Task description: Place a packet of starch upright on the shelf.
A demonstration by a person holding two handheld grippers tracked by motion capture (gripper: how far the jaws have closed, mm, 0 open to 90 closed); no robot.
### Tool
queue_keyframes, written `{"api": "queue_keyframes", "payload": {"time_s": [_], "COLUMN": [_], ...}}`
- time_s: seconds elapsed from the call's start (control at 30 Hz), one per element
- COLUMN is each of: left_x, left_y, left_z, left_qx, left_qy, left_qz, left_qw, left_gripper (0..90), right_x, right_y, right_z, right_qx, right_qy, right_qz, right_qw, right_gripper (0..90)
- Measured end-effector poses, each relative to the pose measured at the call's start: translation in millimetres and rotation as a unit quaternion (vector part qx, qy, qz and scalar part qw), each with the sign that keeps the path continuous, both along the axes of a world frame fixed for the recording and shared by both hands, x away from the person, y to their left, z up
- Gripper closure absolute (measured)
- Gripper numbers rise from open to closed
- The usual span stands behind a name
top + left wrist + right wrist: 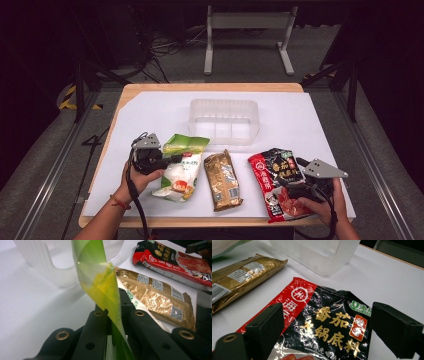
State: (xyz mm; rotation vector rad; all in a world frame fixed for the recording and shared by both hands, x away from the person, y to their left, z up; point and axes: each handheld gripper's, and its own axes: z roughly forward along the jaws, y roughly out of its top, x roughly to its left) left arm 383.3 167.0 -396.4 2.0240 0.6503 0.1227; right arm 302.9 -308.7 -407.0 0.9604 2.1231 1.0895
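On the white sheet covering the wooden table (150, 88), the left gripper (172, 159) sits at about eight o'clock from the table's middle, its jaws clamped tight on the left edge of the green-and-white plastic snack bag (180, 167). In the left gripper view the two black jaws pinch a thin fold of that bag's yellow-green film (100, 282), which stands up between them and twists toward twelve o'clock; nothing else is in the grip. The bag itself lies flat on the sheet just at the gripper's three o'clock side, its green top end pointing toward one o'clock. Beside it, toward three o'clock, lies the gold foil packet (222, 180) with a white barcode label, close to the bag but apart from it. Farther toward three o'clock is the red-and-black glossy soup-base pouch (277, 180), printed with gold characters. The right gripper (300, 165) rests over that pouch at about four o'clock from the table's middle; in the right gripper view its jaws stand wide apart on either side of the pouch (329, 327), pressing on nothing. The clear ribbed plastic tub (224, 120) stands at twelve o'clock from the three packets, well apart from both grippers.
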Motion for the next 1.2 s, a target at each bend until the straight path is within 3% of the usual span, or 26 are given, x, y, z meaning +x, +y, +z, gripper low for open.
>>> {"api": "queue_keyframes", "payload": {"time_s": [0.23, 0.73, 0.9, 1.2], "left_x": [-8.2, -15.5, -16.8, 0.6], "left_y": [2.5, 3.4, 0.7, -18.8], "left_z": [12.5, 29.9, 41.7, 58.7], "left_qx": [-0.001, -0.014, -0.02, -0.05], "left_qy": [-0.046, -0.09, -0.112, -0.13], "left_qz": [0.013, 0.036, 0.045, 0.061], "left_qw": [0.9989, 0.9952, 0.9925, 0.9884], "left_gripper": [88.4, 88.8, 88.8, 88.8], "right_x": [-0.8, -0.3, -0.7, -0.8], "right_y": [-1.5, -3.1, -3.0, -3.8], "right_z": [1.6, 2.0, 2.2, 1.8], "right_qx": [0.004, 0.009, 0.012, 0.013], "right_qy": [-0.009, -0.013, -0.015, -0.015], "right_qz": [-0.008, -0.012, -0.014, -0.017], "right_qw": [0.9999, 0.9998, 0.9997, 0.9997], "right_gripper": [12.7, 12.7, 12.7, 12.8]}}
